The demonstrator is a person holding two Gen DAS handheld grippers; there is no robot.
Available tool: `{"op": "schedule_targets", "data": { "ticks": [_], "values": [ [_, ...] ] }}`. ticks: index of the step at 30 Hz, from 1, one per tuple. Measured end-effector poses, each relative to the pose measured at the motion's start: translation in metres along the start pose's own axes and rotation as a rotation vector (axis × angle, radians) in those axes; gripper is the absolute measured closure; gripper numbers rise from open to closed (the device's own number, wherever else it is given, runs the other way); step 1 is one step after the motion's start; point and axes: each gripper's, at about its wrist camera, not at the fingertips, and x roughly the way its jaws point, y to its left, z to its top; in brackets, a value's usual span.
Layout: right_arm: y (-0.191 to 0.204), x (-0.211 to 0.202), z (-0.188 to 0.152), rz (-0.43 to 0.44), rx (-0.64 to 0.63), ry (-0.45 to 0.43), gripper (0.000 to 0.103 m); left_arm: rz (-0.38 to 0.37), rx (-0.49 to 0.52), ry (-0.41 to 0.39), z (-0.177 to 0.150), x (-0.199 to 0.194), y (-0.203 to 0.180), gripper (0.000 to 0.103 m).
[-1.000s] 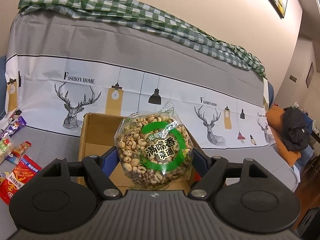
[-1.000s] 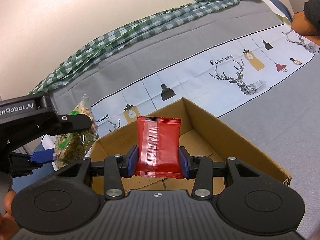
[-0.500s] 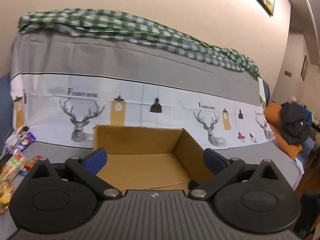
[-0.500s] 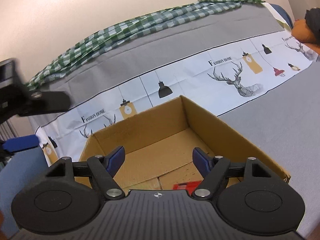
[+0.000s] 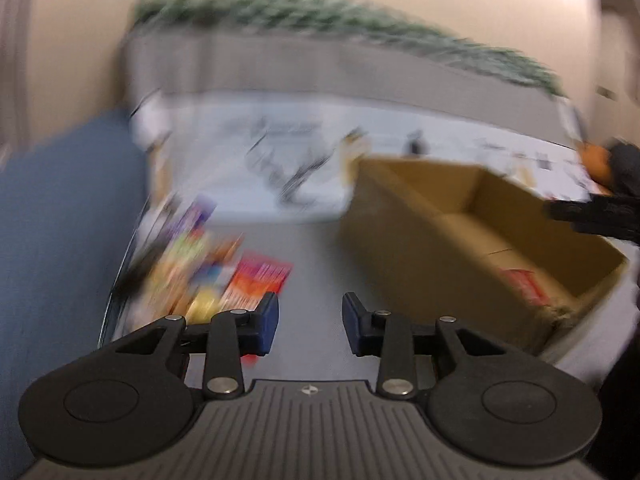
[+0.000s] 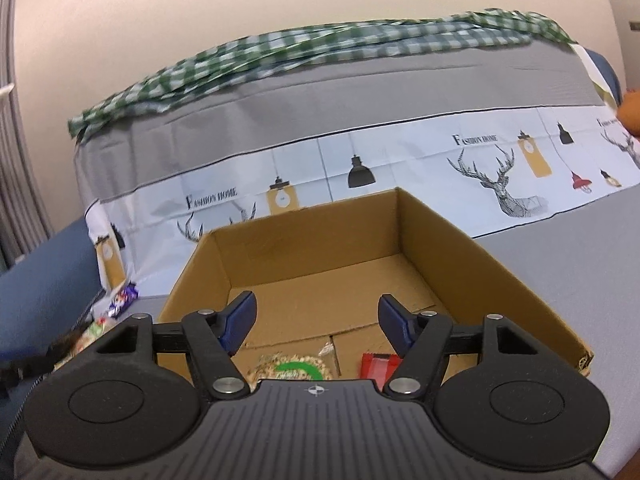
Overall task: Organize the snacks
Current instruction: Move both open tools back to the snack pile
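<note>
The left tool (image 5: 308, 322) has its blue-padded fingers apart with nothing between them, hanging over a gray cover (image 5: 316, 256) — the whole left wrist view is smeared by motion blur, so fine detail is lost. Just ahead and to its left lies a loose pile of snack packets (image 5: 192, 276), among them a red-orange packet (image 5: 256, 284) nearest the tool; the others are too blurred to name. To the right sits an open cardboard box (image 5: 404, 248), and a red packet (image 5: 526, 286) shows on its floor near the close corner. A dark shape at the far right edge above the box may be the other tool, but that cannot be told for sure. The right tool (image 6: 316, 322) is also spread wide and empty, held over the near end of the same cardboard box (image 6: 460, 256). Inside, on the box floor just below the tool, lie a clear bag of puffed snacks with a green ring label (image 6: 292, 368) and, just beside it on the right, the red packet (image 6: 378, 364) — both partly hidden by the tool body. Behind the box rises a backrest draped with a deer-print cloth (image 6: 400, 160), topped by a green checked cloth (image 6: 304, 52). A few packets (image 6: 120, 304) peek out left of the box.
</note>
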Motion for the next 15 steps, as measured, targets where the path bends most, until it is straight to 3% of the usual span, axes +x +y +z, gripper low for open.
{"op": "schedule_targets", "data": {
  "ticks": [3, 9, 11, 15],
  "values": [
    [0.007, -0.001, -0.003, -0.010, -0.023, 0.014, 0.033, 0.017, -0.037, -0.084, 0.001, -0.012, 0.006, 0.065],
    [0.020, 0.000, -0.007, -0.023, -0.075, 0.039, 0.033, 0.092, 0.005, -0.040, -0.001, -0.005, 0.003, 0.063],
    [0.025, 0.000, -0.007, -0.024, -0.087, 0.044, 0.033, 0.110, 0.017, -0.038, 0.000, -0.002, 0.001, 0.053],
    [0.037, -0.002, -0.007, -0.019, -0.123, 0.035, 0.034, 0.167, 0.006, -0.048, 0.000, 0.001, 0.002, 0.050]
  ]
}}
